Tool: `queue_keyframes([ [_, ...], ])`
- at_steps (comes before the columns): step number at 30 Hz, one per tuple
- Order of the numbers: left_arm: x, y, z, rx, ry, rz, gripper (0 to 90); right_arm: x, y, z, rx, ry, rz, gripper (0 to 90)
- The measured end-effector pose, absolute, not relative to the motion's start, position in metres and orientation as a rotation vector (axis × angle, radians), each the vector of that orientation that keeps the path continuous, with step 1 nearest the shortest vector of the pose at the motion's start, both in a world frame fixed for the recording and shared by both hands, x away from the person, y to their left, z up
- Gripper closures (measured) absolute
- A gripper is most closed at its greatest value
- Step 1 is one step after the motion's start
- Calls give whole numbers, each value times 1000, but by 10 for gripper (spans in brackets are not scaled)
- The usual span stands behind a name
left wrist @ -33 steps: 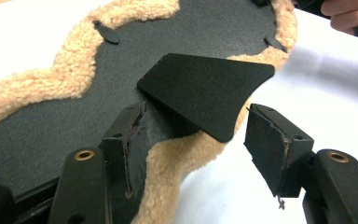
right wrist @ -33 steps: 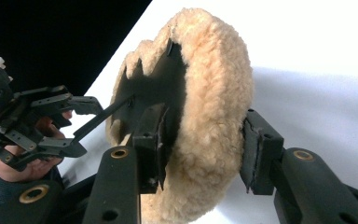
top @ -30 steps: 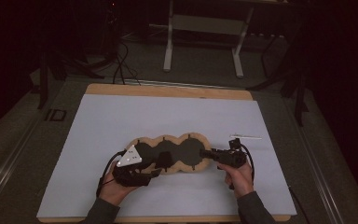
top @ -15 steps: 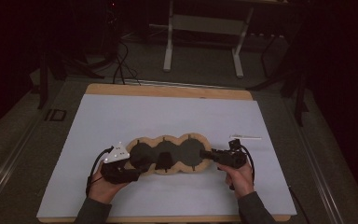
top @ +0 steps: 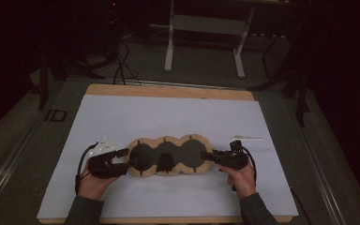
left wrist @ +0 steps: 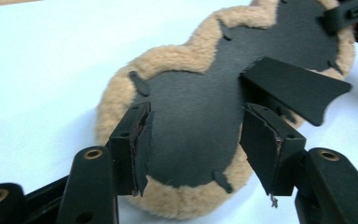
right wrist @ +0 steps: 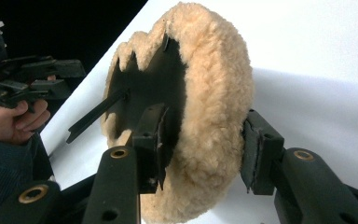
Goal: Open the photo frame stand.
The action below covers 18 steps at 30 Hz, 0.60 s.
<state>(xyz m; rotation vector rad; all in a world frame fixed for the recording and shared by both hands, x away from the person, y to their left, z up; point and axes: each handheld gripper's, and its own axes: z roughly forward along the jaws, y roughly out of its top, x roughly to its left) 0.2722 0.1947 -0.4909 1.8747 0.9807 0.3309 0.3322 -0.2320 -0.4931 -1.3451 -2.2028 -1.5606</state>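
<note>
My left gripper [top: 124,158] is sitting farther out from the fleece pad [top: 168,156] than a second ago, now off the pad's left end where before it lay over the left lobe. Its jaws have just been opening and are standing spread, with the pad's left edge [left wrist: 186,130] lying between them and no pad pressing on it. My right gripper [top: 207,156] is pinching the pad's right end; in the right gripper view one jaw is lying against the dark backing [right wrist: 149,88] and the other against the tan fleece. I am finding no brand, label or writing to read on the pad. The pad is lying on a white sheet [top: 168,117] over a wooden table [top: 168,91]. Beyond the table I am seeing a dark room, a grey floor, cables [top: 122,65] and a white stand [top: 204,28].
</note>
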Motion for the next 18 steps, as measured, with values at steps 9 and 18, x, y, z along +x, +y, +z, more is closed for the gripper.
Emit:
queue_keyframes([
  [9,280,203,-499,1897,1021,344,411,332,-232,-493,-1336,-2217,-1555,563],
  [18,290,207,-509,1905,1071,300,403,331,-232,-492,-1316,-2247,-1558,563],
])
